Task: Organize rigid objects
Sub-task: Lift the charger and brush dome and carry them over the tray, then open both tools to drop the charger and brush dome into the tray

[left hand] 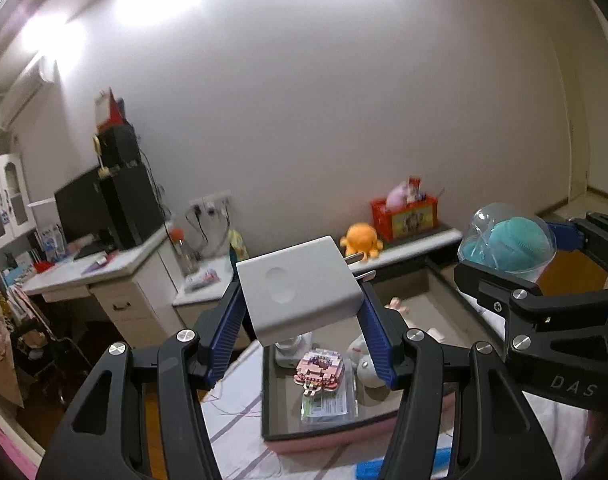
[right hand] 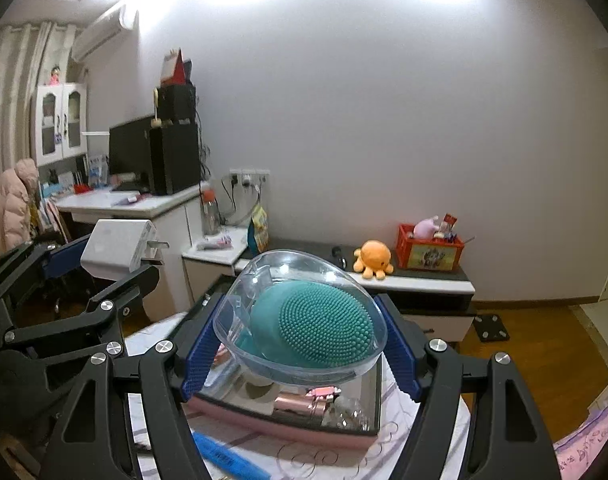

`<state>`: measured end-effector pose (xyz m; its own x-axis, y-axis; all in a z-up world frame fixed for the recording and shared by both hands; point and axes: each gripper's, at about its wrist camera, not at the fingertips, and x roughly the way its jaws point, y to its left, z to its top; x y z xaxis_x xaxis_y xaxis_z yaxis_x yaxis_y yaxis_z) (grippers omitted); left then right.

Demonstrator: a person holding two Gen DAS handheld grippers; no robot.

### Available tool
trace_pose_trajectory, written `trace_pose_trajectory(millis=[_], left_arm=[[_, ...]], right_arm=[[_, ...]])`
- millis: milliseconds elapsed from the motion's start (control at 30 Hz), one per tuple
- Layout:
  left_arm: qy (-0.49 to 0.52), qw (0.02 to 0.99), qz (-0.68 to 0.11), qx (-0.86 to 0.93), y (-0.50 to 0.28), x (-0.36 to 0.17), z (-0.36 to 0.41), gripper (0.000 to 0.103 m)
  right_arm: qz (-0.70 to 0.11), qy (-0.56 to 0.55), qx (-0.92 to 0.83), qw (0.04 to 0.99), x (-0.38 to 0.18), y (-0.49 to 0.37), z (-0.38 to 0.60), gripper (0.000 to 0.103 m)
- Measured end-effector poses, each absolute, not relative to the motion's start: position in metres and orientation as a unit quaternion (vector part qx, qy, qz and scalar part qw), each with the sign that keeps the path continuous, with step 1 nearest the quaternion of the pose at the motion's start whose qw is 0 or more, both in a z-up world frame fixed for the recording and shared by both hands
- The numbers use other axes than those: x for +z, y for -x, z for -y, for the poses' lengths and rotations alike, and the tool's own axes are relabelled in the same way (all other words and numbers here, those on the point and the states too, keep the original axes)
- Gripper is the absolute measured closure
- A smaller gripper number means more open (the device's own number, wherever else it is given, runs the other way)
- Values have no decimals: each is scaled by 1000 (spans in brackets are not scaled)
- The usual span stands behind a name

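I have the charger (left hand: 300, 288) clenched between the blue fingers (left hand: 226, 330) of my left gripper (left hand: 304, 336), gripped across its flat sides so the prongs point away from me and stay clear of the pads. It hangs in the air above the tray (left hand: 327, 434), nearer the tray's far end. My right gripper (right hand: 304, 344) grasps the brush case (right hand: 304, 320), a clear dome with a teal bristled brush inside; its fingers (right hand: 399, 344) squeeze the widest part of the shell, which I judge is the only hold that keeps such a rounded thing from slipping. That case also hovers over the tray, to the right of the charger and well apart from it.

The tray sits on a bed with a pale sheet, and it already carries a small pink block model (left hand: 317, 370), a white plush (left hand: 365, 360) and a flat packet (left hand: 323, 404). I take it as the collecting place, so both items are probably carried high to clear its rim. Beyond the tray, an orange octopus (left hand: 361, 240) and a red crate (left hand: 405, 216) rest on a low surface by the wall.
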<state>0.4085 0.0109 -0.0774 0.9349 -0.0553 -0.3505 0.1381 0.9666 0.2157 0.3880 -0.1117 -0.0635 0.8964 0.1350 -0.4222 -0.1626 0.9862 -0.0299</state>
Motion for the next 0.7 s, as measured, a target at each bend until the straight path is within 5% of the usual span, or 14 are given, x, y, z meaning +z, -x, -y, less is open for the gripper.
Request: trace_pose_trajectory(millis=[367, 633, 700], left_arm=[[-126, 941, -309, -66, -505, -165, 7, 45], [-138, 934, -325, -62, -512, -180, 14, 44], [-138, 939, -311, -52, -507, -172, 11, 37]], right_arm=[[-342, 39, 65, 937, -150, -480, 124, 29], [-372, 32, 69, 925, -171, -493, 131, 29], [-363, 31, 69, 929, -167, -489, 132, 29]])
